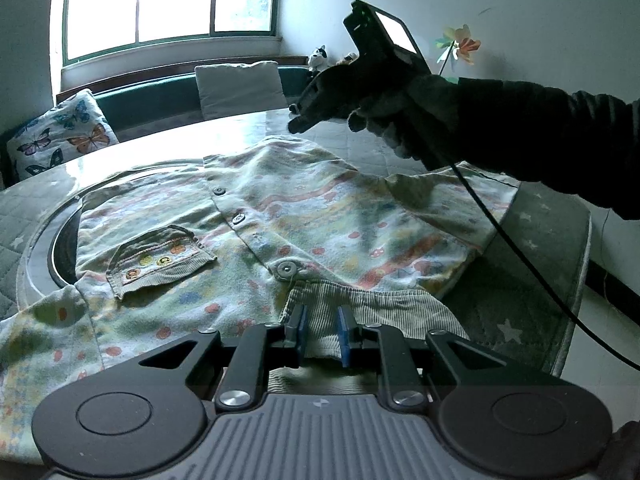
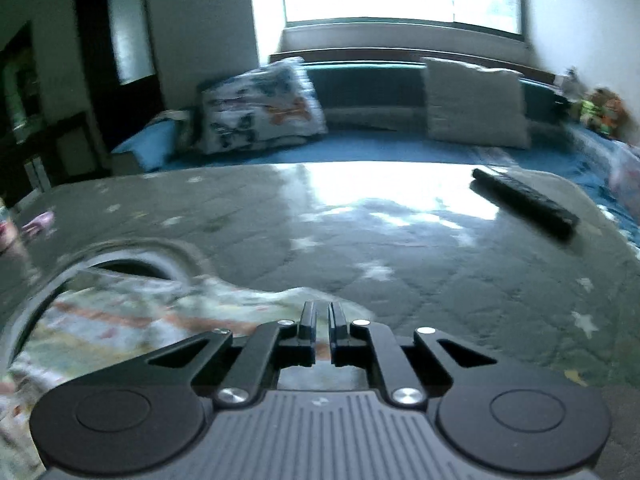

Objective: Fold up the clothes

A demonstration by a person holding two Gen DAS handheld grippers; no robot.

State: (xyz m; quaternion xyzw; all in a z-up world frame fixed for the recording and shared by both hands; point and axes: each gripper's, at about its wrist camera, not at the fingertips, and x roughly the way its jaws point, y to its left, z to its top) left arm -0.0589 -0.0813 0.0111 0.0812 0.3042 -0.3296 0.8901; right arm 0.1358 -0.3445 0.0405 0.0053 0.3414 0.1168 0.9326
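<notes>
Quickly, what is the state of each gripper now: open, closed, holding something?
Left gripper: open, blue pads either side of the shirt's corduroy collar, not clamped.
Right gripper: nearly shut, narrow gap, holding nothing, above the shirt.

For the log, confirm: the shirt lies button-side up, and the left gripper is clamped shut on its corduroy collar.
Not shut: the left wrist view shows the left gripper open, pads apart over the corduroy collar. The shirt does lie button-side up.

The shirt (image 1: 256,232) covers the near tabletop (image 2: 440,264). Beyond the shirt the quilted cover lies bare up to the far edge, except a dark flat bar (image 2: 524,208) far right of it. Above the shirt's right side hangs a gloved hand (image 1: 400,120) with its cable (image 1: 520,252).
</notes>
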